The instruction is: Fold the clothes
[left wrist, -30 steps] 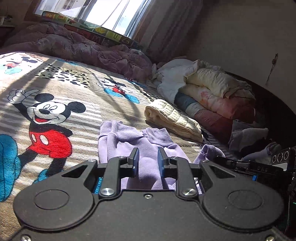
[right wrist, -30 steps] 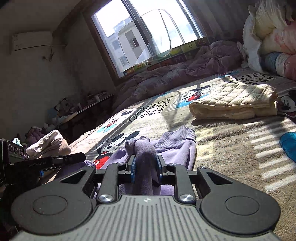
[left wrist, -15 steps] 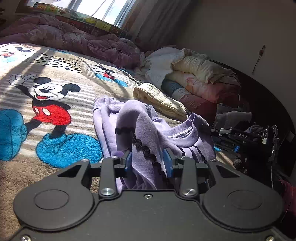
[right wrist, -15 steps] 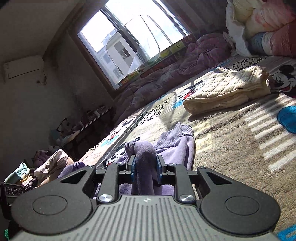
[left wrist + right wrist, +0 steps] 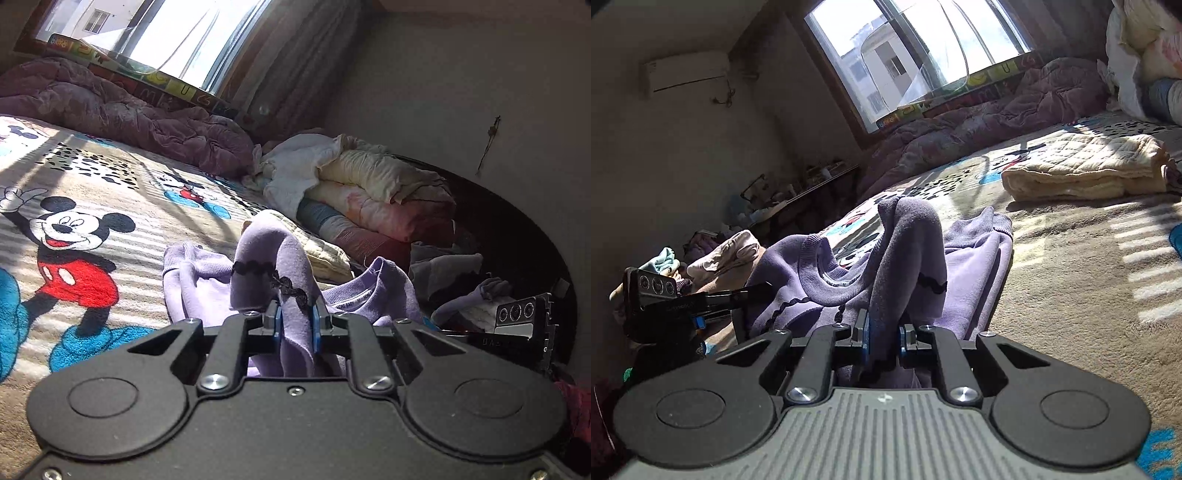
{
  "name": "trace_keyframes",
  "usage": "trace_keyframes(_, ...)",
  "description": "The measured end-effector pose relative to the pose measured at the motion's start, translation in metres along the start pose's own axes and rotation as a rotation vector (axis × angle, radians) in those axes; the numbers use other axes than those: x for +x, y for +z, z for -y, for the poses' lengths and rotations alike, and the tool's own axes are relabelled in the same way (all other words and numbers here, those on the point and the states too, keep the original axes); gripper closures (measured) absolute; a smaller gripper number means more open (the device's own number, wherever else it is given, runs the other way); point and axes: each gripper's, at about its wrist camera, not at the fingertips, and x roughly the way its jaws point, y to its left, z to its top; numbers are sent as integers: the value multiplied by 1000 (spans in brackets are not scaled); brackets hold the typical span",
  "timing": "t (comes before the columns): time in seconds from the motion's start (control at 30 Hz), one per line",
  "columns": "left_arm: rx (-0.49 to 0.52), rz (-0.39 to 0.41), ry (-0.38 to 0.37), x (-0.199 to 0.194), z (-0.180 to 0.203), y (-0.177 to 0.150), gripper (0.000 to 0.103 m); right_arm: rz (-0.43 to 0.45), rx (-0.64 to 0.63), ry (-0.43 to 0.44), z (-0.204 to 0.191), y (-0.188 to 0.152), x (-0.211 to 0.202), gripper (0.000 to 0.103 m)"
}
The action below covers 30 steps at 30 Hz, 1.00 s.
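A lilac sweatshirt [image 5: 207,288] with black wavy trim lies bunched on the Mickey Mouse blanket [image 5: 74,206]. My left gripper [image 5: 295,321] is shut on a fold of it, which stands up above the fingers. My right gripper [image 5: 882,336] is shut on another fold of the same sweatshirt [image 5: 975,258], lifted above the bed. The ribbed collar [image 5: 820,280] hangs between the two grippers. Each gripper shows in the other's view, the right gripper's body at the left wrist view's right edge [image 5: 517,325], the left gripper's body at the right wrist view's left edge [image 5: 665,295].
A folded cream quilted blanket [image 5: 1082,170] lies on the bed beyond the sweatshirt. A purple duvet [image 5: 122,114] runs along the window side. Stacked bedding [image 5: 369,195] sits at the headboard. Loose clothes [image 5: 720,251] pile up off the bed edge.
Both grippers have lifted the sweatshirt off the blanket. The left gripper closed on a fold it earlier straddled open. The collar now hangs between them.
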Motion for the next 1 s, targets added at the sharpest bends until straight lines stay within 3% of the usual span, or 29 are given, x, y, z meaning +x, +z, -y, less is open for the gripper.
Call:
trace_keyframes(0.17, -9, 81, -41, 19, -18, 23, 91, 98, -7, 24, 5, 27, 7, 88)
trace_keyframes(0.37, -12, 119, -72, 50, -44, 41, 91, 162, 57, 38, 25, 53, 24, 88)
trace_keyframes(0.5, -30, 122, -85, 70, -63, 46, 91, 155, 83, 34, 42, 67, 47, 88)
trace_keyframes(0.67, -121, 124, -105, 84, -91, 42, 91, 148, 115, 34, 64, 75, 71, 88)
trace_keyframes(0.87, -183, 63, -53, 96, -105, 39, 91, 128, 131, 18, 81, 78, 99, 88)
trace_keyframes(1.0, -160, -89, 102, 117, -100, 34, 90, 78, 145, -44, 90, 73, 117, 88)
